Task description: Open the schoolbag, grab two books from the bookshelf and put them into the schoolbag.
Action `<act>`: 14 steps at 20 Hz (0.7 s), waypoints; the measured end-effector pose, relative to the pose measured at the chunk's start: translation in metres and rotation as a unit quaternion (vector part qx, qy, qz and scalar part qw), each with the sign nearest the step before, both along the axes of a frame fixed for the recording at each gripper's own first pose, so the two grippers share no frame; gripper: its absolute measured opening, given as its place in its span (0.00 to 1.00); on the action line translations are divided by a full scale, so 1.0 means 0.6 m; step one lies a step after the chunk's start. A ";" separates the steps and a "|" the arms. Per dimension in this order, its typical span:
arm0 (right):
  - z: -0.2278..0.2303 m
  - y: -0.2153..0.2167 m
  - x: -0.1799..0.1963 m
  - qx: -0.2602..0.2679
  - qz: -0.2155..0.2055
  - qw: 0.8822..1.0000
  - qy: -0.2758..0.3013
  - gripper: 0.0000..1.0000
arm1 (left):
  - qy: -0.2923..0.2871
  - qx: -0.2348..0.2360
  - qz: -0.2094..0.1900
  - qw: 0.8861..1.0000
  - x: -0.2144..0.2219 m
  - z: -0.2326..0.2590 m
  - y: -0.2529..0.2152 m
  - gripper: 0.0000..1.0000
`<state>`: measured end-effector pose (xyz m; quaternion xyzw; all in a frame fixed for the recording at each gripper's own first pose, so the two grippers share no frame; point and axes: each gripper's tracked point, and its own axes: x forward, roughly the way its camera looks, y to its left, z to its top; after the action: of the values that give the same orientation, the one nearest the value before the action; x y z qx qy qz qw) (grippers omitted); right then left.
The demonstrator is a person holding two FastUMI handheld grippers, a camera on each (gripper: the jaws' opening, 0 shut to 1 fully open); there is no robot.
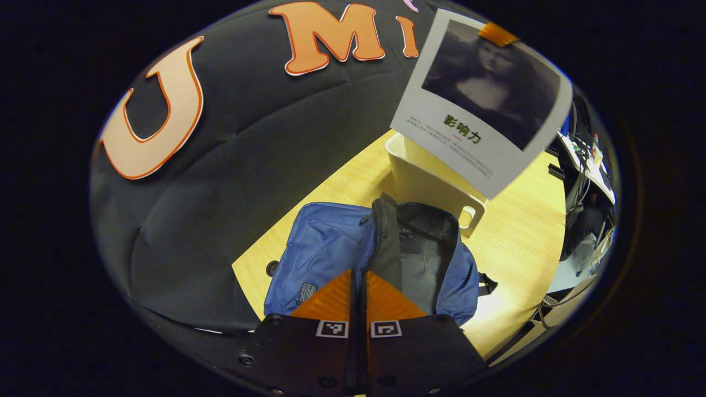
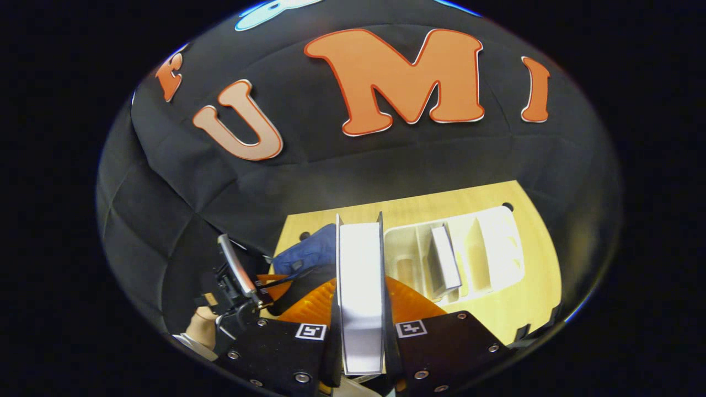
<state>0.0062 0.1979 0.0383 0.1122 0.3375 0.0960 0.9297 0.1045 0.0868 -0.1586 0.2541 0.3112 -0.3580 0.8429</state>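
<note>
Lying unzipped on desk (image 1: 518,237), schoolbag (image 1: 331,248), left gripper (image 1: 358,292) jaws pinching its rim; beside it, bookshelf (image 2: 496,242) keeping one book (image 2: 444,259); right gripper (image 2: 361,309) jaws squeezing second book (image 2: 359,286).

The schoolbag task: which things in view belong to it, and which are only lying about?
Belong: blue schoolbag, open; book in the right gripper; second book in the white bookshelf; left gripper.
Lying about: cables and equipment beyond the table.

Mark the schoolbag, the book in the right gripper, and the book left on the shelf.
schoolbag (image 1: 325,248), left gripper view, on its blue front panel.
held book (image 2: 361,286), right gripper view, on its page edge between the fingers.
shelf book (image 2: 444,259), right gripper view, on its upper edge in the white bookshelf (image 2: 499,242).
</note>
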 end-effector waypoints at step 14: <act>-0.302 0.062 -0.035 0.230 -0.106 0.964 0.079 0.31 | -0.016 0.028 -0.039 0.999 -0.012 0.023 -0.021 0.00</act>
<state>-0.0148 0.2349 -0.1428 0.3655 0.3653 0.0632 0.8538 0.0971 0.0741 -0.1451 0.2955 0.2972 -0.3776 0.8257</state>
